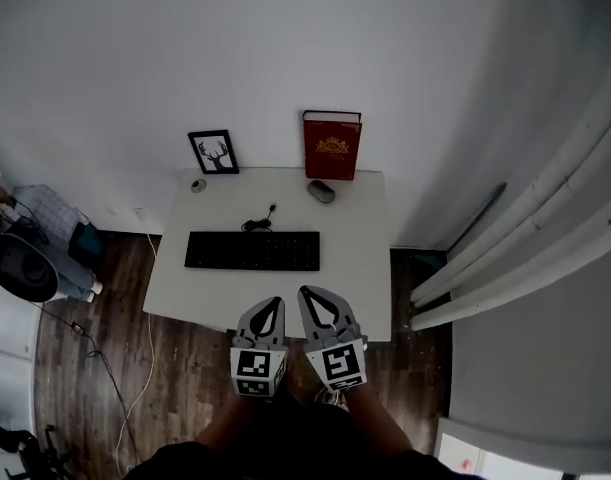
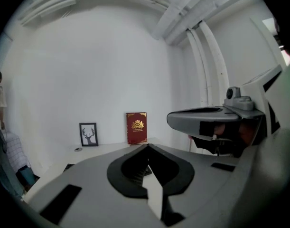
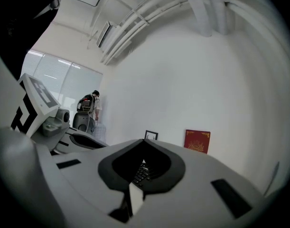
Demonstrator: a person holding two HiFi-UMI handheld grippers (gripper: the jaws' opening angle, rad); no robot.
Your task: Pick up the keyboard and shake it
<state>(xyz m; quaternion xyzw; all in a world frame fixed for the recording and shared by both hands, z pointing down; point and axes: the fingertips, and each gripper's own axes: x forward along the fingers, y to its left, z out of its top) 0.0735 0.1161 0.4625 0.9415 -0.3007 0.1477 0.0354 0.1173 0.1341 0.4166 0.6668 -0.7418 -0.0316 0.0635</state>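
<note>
Left fingers (image 1: 276,302): pressed together, with nothing between them.
Right fingers (image 1: 306,294): also closed and empty, just beside the left pair, with the tips almost side by side.
Keyboard (image 1: 252,250): lies flat on the white surface (image 1: 357,268), a little ahead of my fingertips and more to the left fingers' side. Its long side runs across my reach, and no finger touches it.
Why I hold them so: both pairs hang over the near edge of the surface, pointing at the keyboard. I take this for a starting pose, from which each pair can swing out to its own end.
Cable (image 1: 260,220): coils off the keyboard's far edge, away from my fingers. Its end seems to lie loose on the surface, so I judge a lift will not tug on anything.
Beyond the keyboard: the mouse (image 1: 321,191) is well past my fingertips. The red book (image 1: 332,146) and the framed deer picture (image 1: 213,152) are propped at the wall, out of the way.
Step in hand: the approach, with the pick-up not yet begun.
Next move calls for: both pairs opening, then one closing on each short end so the long, thin board lifts level.
Risk: gripped at one end only, it would likely droop and twist when shaken.
</note>
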